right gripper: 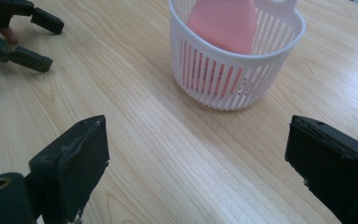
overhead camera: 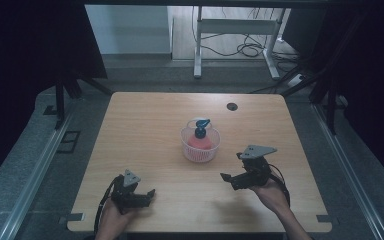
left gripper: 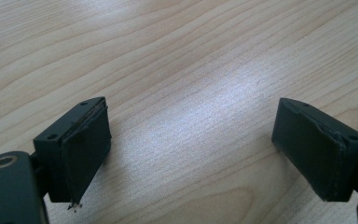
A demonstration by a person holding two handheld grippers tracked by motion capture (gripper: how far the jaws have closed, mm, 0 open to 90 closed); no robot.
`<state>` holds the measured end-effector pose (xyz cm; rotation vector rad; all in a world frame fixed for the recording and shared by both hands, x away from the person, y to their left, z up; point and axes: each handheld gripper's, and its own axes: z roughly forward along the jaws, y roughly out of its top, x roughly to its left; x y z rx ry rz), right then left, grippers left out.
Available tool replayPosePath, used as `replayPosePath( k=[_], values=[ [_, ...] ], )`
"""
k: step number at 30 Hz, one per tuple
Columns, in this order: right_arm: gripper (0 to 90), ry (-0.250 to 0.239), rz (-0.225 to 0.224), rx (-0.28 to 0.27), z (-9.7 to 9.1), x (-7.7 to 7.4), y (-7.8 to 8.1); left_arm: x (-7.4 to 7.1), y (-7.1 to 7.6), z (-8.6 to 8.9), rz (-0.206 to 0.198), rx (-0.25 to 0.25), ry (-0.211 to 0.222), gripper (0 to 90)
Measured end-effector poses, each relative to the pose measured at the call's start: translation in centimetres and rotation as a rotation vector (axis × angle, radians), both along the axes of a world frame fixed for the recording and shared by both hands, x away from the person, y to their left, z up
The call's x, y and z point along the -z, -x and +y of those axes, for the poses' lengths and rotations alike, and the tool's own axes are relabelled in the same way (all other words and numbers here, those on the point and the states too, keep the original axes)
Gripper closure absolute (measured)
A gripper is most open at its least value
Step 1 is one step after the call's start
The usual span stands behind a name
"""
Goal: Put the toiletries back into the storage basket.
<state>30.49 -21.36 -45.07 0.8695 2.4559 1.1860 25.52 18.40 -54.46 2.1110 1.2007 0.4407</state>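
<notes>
Here, basket (right gripper: 235, 70) beyond gaping right tool (right gripper: 196, 168).

Left gripper (overhead camera: 147, 194) held low at the near left, jaws spread wide with nothing between them, gripped by the left hand (overhead camera: 114, 212). Right gripper (overhead camera: 231, 172) raised at the near right, tilted, jaws likewise spread wide and empty, held by the right hand (overhead camera: 271, 192).
</notes>
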Motion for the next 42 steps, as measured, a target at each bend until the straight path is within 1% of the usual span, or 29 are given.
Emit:
replayPosePath(
  k=[8, 22, 30, 36, 42],
  values=[
    [5.9, 0.004, -0.001, 0.020, -0.8, 0.5, 0.4, 0.0, 0.0, 0.0, -0.001, -0.002, 0.003, 11.4],
    [4.0, -0.018, 0.008, 0.077, -2.8, 1.8, 1.1, 0.0, 0.0, 0.0, 0.002, -0.002, 0.001, 11.3],
    [2.8, -0.010, 0.012, 0.107, -4.0, 2.7, 1.6, 0.0, 0.0, 0.0, 0.002, -0.003, 0.001, 11.3],
    [2.3, -0.017, 0.016, 0.131, -5.0, 3.5, 2.0, 0.0, 0.0, 0.0, 0.002, -0.004, 0.001, 11.3],
    [2.0, -0.002, 0.019, 0.159, -6.2, 4.3, 2.4, 0.0, 0.0, 0.0, 0.001, -0.002, 0.000, 11.3]
  ],
)
